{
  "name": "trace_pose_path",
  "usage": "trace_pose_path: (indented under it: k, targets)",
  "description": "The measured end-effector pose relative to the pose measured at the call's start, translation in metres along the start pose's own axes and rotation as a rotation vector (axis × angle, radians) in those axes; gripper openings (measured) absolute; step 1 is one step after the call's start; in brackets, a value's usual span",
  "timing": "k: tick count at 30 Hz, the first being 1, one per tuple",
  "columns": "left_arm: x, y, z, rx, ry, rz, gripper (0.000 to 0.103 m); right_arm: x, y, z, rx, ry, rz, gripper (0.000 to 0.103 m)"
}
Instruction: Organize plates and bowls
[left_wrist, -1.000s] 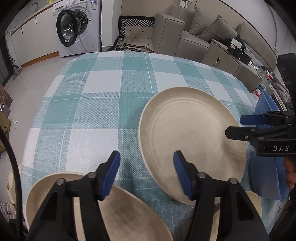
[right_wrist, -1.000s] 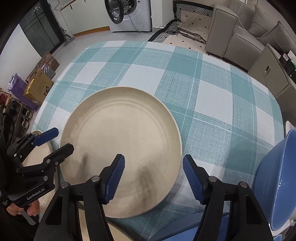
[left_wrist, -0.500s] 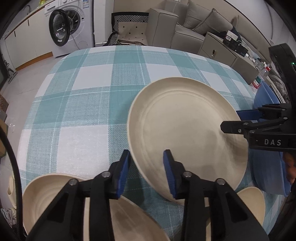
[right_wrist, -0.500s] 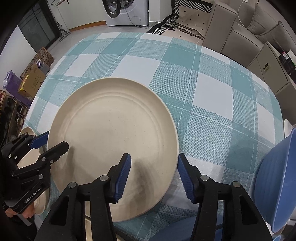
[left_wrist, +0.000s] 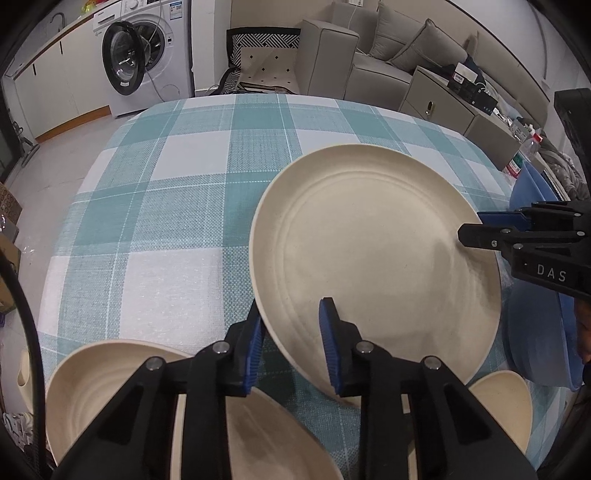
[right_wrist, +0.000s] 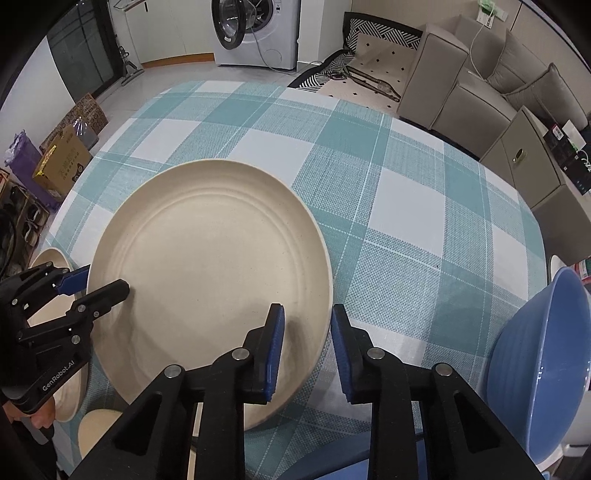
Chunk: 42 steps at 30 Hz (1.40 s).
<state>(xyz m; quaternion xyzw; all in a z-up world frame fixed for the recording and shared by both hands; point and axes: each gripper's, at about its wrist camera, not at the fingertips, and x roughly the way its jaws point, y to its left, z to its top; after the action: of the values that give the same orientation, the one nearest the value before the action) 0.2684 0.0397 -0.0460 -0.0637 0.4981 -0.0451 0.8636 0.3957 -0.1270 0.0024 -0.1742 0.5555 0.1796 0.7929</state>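
Plate (left_wrist: 373, 251) near rim hidden behind left hand-held gripper (left_wrist: 291, 345).

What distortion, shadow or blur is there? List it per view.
Left wrist view: fisheye bows the tablecloth checks, corners go black, soft shadow on the plate beside the right gripper. Right wrist view: same bowing, shadow under the right gripper, nothing blurred.

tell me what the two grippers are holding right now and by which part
Both hold the large cream plate by its rim: the left gripper straddles the near-left edge, the right gripper the near-right edge. How tightly the pads press cannot be told.
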Motion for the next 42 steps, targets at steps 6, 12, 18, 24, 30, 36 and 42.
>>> trace_pose_path:
  k: [6, 12, 18, 24, 30, 36, 42]
  targets:
    - [-0.005, 0.001, 0.0, 0.0, -0.009, -0.005, 0.027, -0.003, 0.002, -0.001, -0.004, -0.012, -0.001, 0.026]
    - [-0.012, 0.001, 0.0, -0.002, -0.022, -0.008, 0.027, -0.009, 0.002, -0.003, 0.002, -0.03, 0.003, 0.026]
    - [-0.023, -0.001, -0.002, -0.012, -0.042, -0.012, 0.027, -0.023, 0.002, -0.007, 0.007, -0.065, 0.009, 0.026]
    - [-0.039, -0.002, -0.005, -0.026, -0.082, -0.02, 0.027, -0.038, 0.003, -0.012, 0.014, -0.1, 0.021, 0.026]
    - [-0.055, -0.003, -0.01, -0.033, -0.121, -0.021, 0.027, -0.055, 0.004, -0.02, 0.018, -0.138, 0.035, 0.026]
    - [-0.068, -0.004, -0.016, -0.039, -0.145, -0.018, 0.027, -0.071, 0.008, -0.027, 0.017, -0.166, 0.045, 0.026]
    - [-0.082, -0.006, -0.024, -0.032, -0.169, -0.006, 0.027, -0.086, 0.012, -0.037, 0.021, -0.199, 0.065, 0.026]
